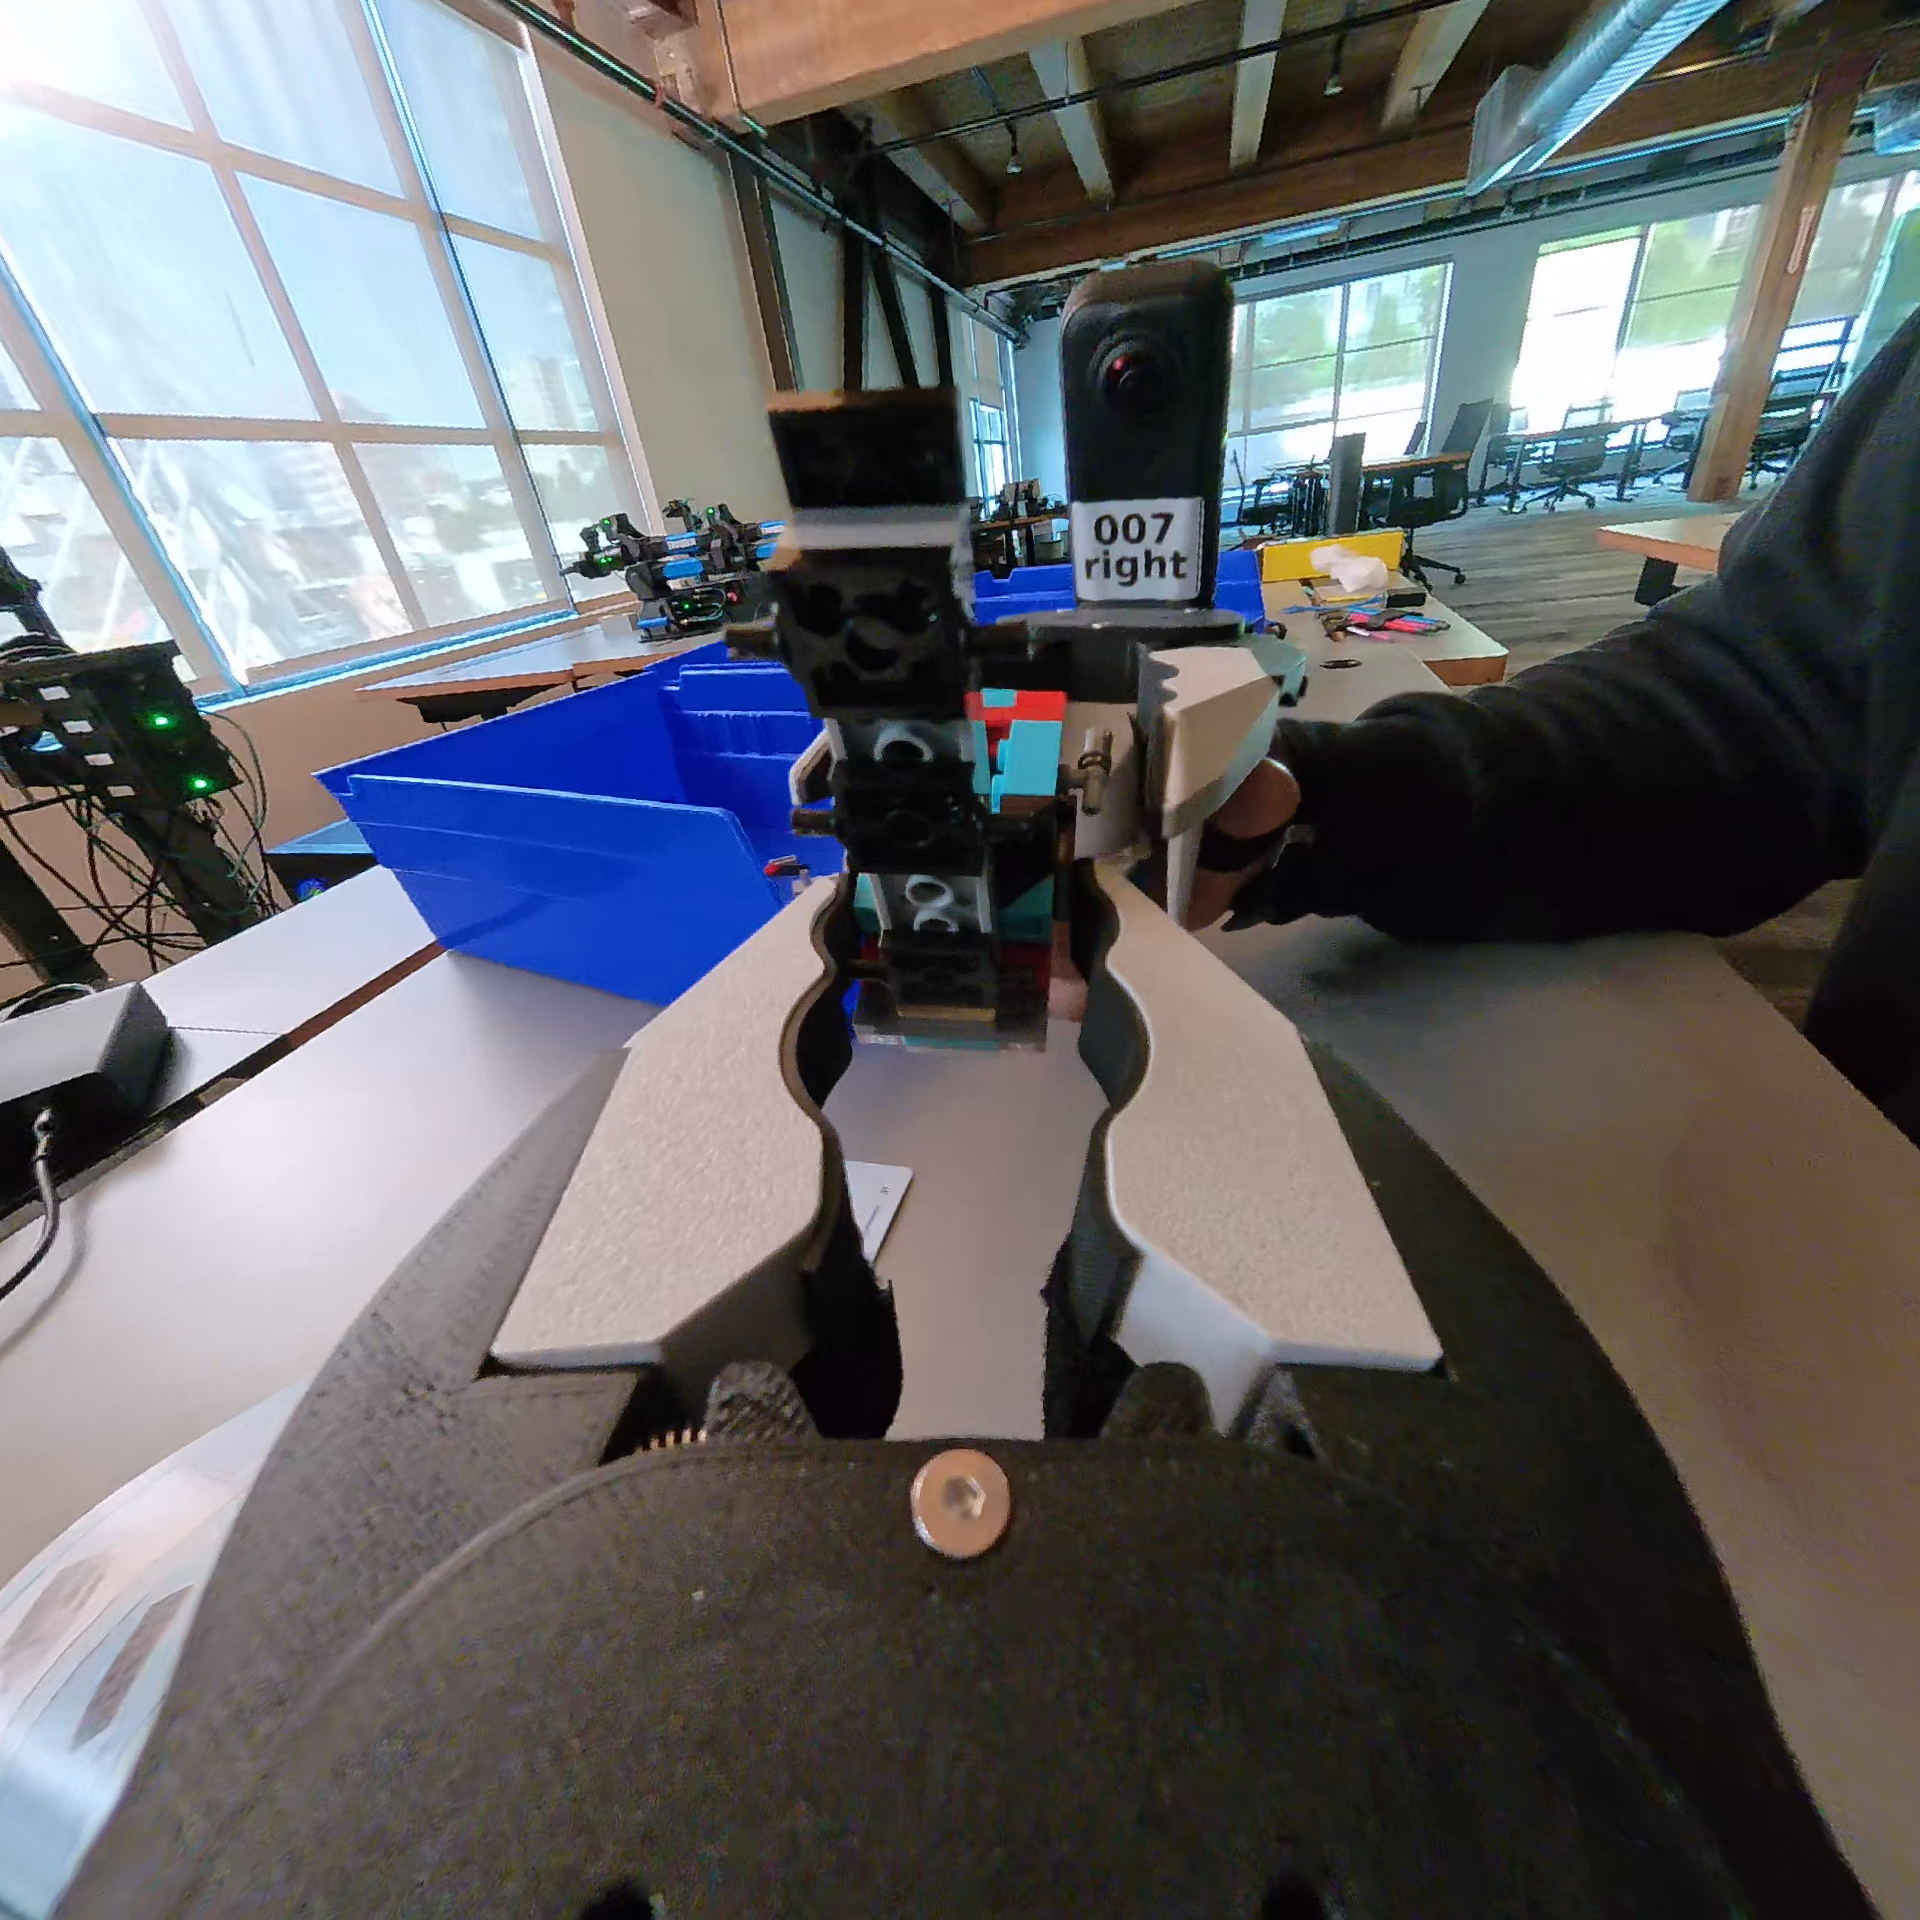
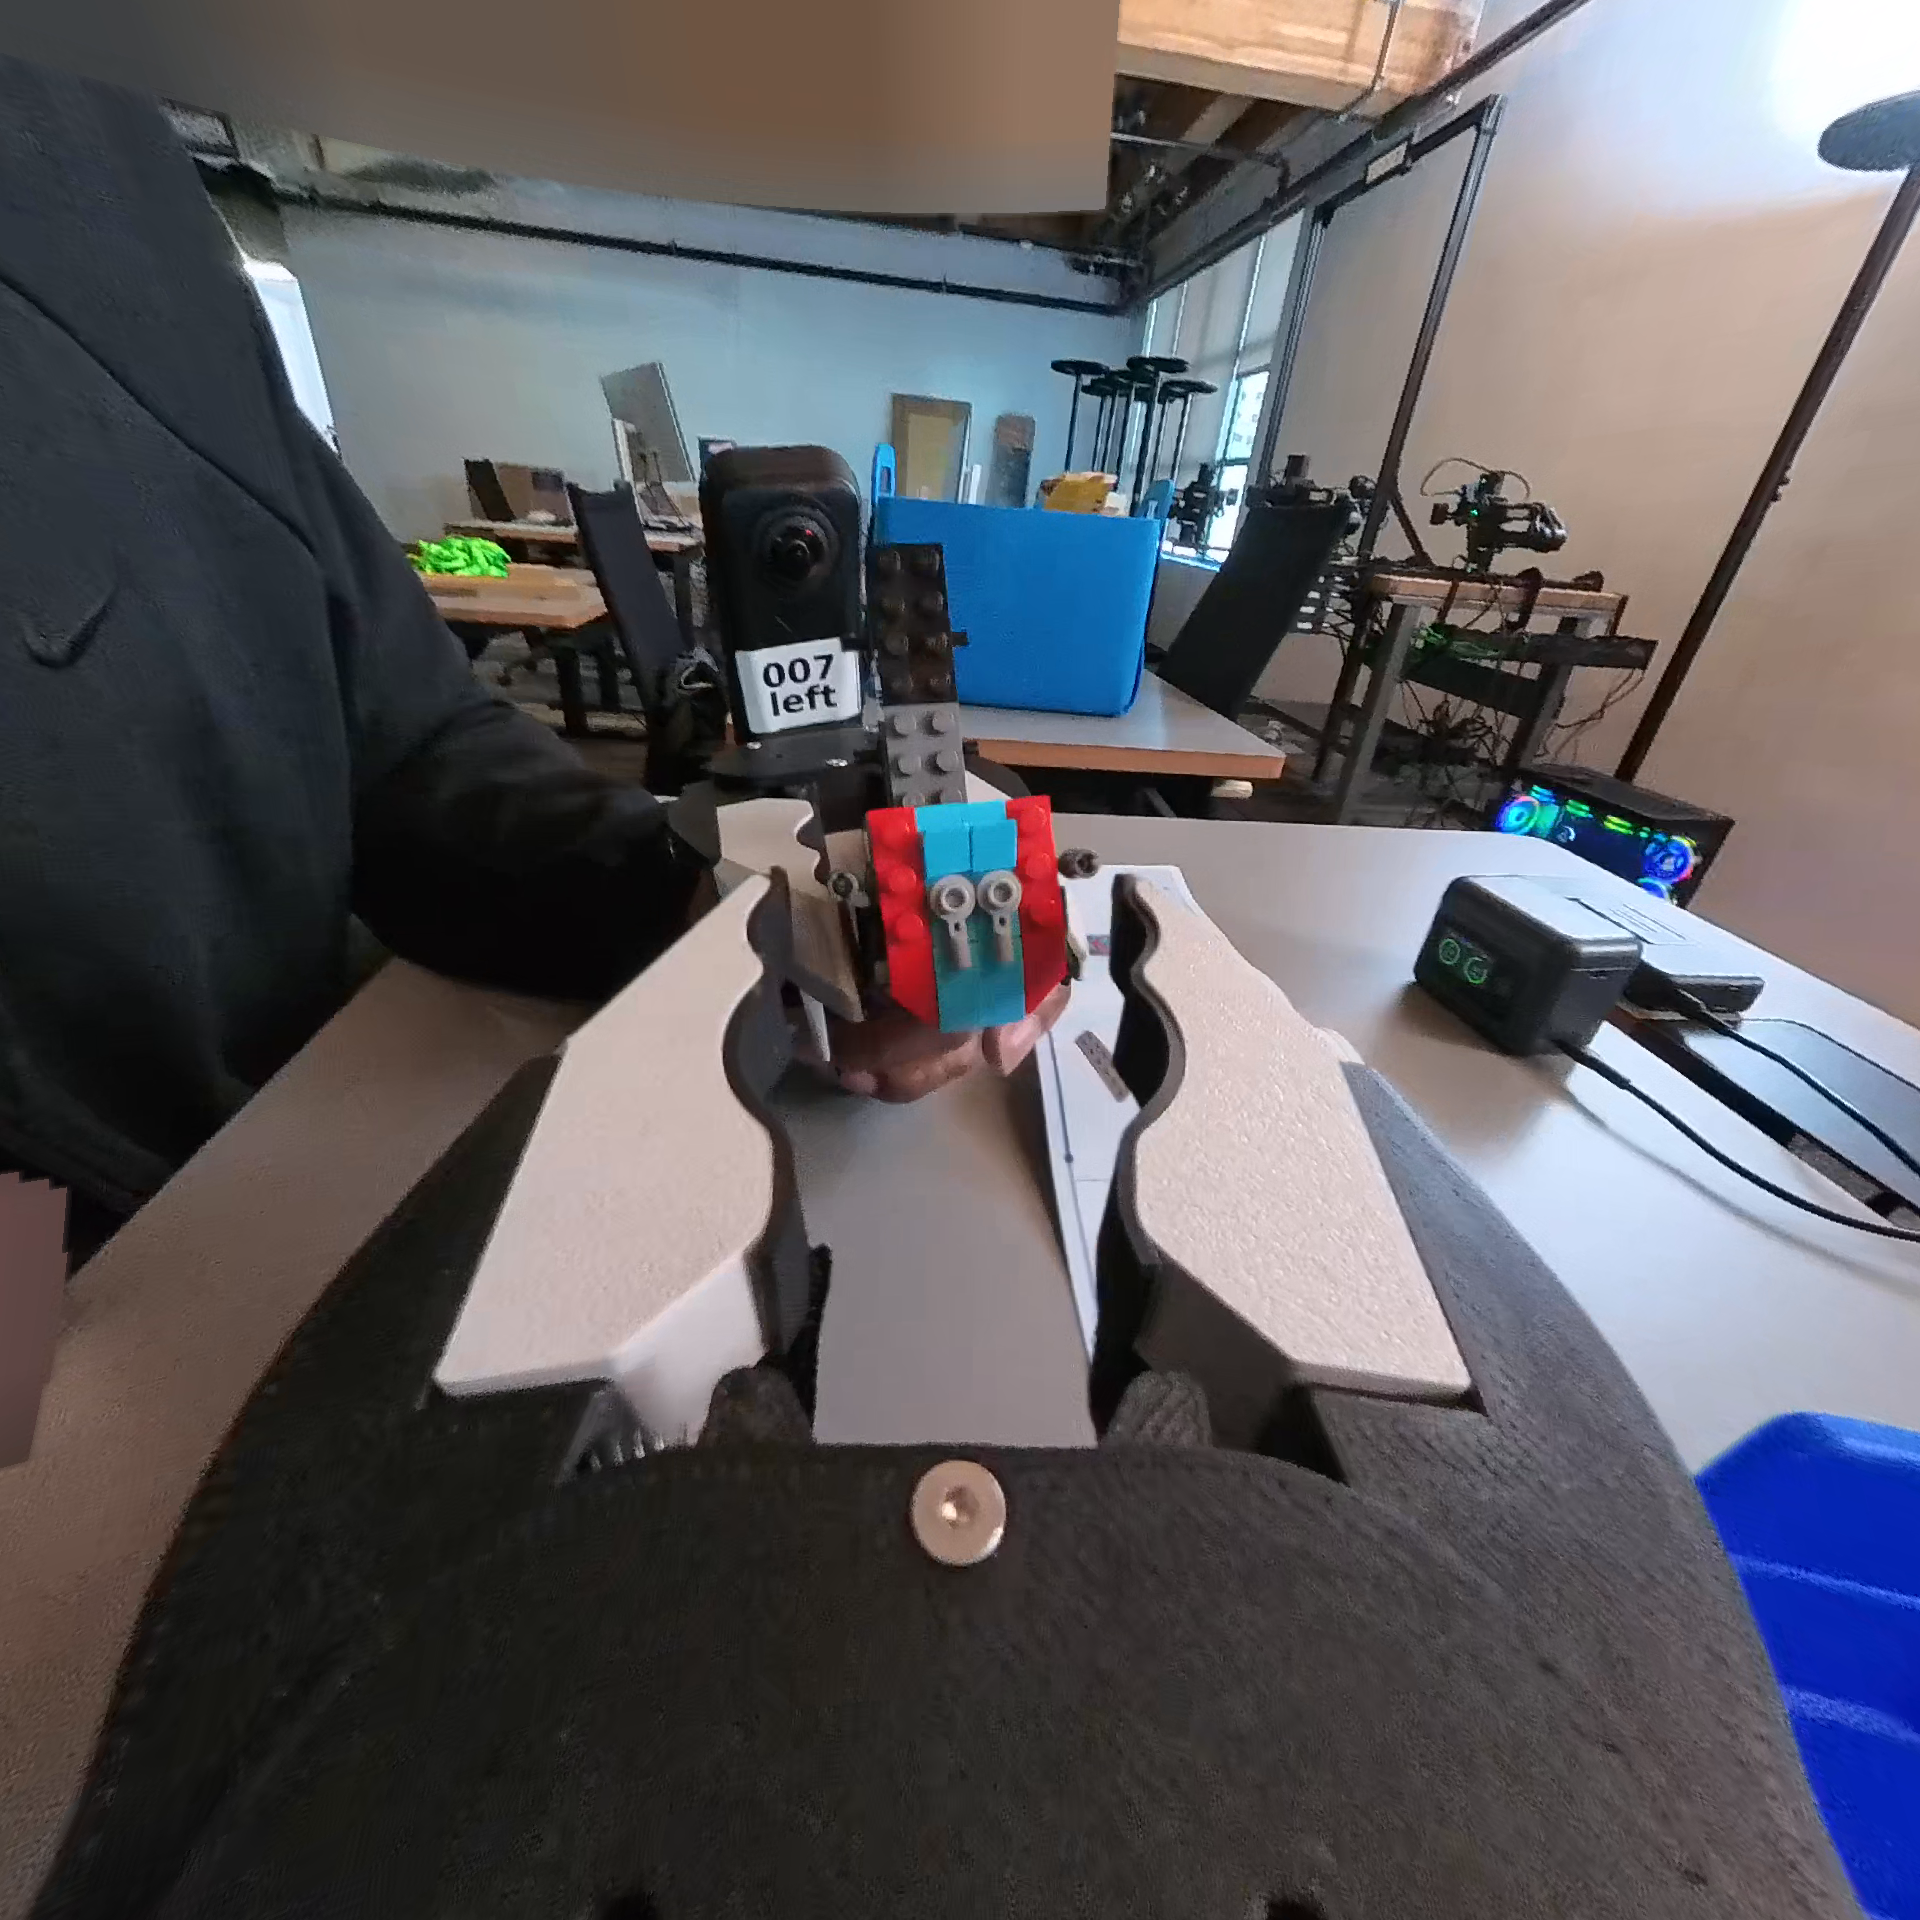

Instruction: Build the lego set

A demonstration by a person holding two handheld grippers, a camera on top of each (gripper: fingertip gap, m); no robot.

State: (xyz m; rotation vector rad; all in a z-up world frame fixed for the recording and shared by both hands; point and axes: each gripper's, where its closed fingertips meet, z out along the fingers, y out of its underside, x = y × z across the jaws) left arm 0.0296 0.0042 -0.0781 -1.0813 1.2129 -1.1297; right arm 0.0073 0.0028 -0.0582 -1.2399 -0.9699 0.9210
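Left wrist view: left tongs (image 1: 961, 966) clamp the lego model (image 1: 914, 790) upright, long axis vertical; right tongs (image 2: 940, 935) gape.

Each camera sits behind its own gripper, looking forward along the two pale fingers from close range, and the two face one another across the grey table (image 1: 1455, 1091). Between and just past both sets of fingertips stands the lego model (image 1: 914, 831) (image 2: 966, 914), the one thing both views share, with the opposite gripper's upright black camera (image 1: 1143, 416) (image 2: 779, 561) behind it.
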